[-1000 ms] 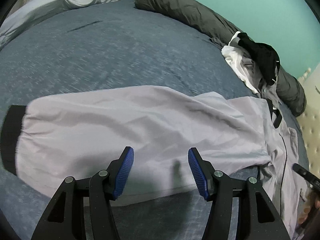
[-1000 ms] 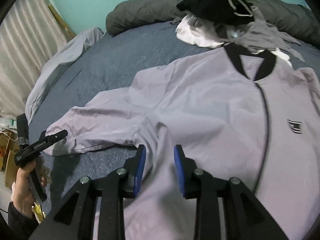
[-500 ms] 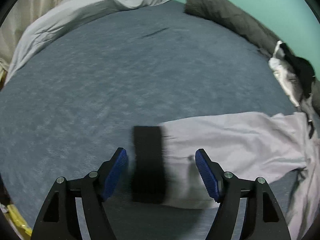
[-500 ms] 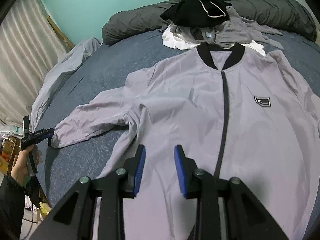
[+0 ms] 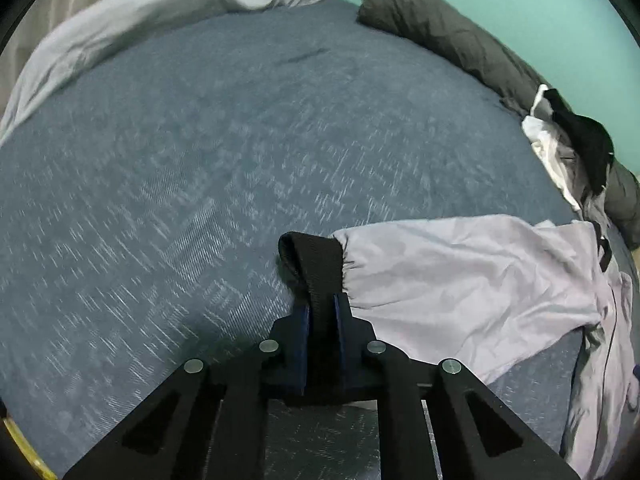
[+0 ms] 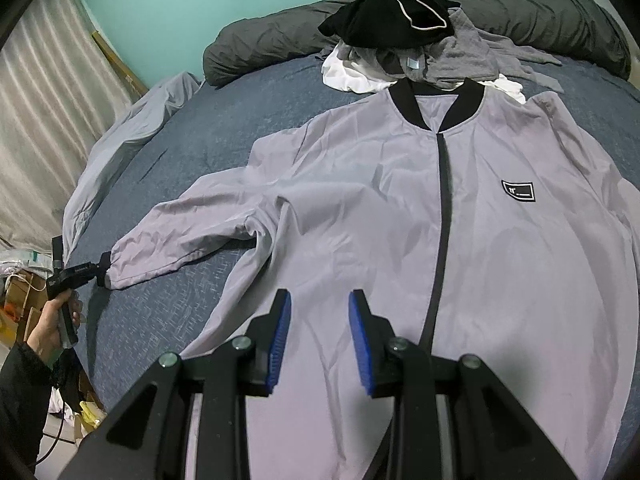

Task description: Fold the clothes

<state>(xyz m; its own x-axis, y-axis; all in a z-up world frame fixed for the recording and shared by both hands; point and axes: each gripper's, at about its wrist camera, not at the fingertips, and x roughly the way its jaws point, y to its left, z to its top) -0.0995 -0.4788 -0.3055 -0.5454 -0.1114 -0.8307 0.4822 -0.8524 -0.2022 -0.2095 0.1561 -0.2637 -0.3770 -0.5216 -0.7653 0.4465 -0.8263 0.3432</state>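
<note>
A light grey jacket (image 6: 400, 216) with a black collar, black zip strip and a chest patch lies face up on the blue bed (image 6: 192, 140). Its left sleeve (image 5: 460, 276) stretches out sideways and ends in a black cuff (image 5: 316, 268). My left gripper (image 5: 320, 312) is shut on that cuff; the same gripper (image 6: 86, 270) shows in the right wrist view, held by a hand at the bed's edge. My right gripper (image 6: 318, 334) hovers open over the jacket's lower front, left of the zip, with nothing between its blue pads.
A pile of black, white and grey clothes (image 6: 400, 40) sits just beyond the collar. A rolled dark grey duvet (image 5: 460, 44) runs along the teal wall, and a pale sheet (image 5: 140, 16) lies bunched at the far left. Boxes and clutter (image 6: 20, 300) stand beside the bed.
My left gripper went from open around the black cuff to shut on it, lifting the cuff slightly. The right gripper has pulled back and up, so more of the jacket shows.
</note>
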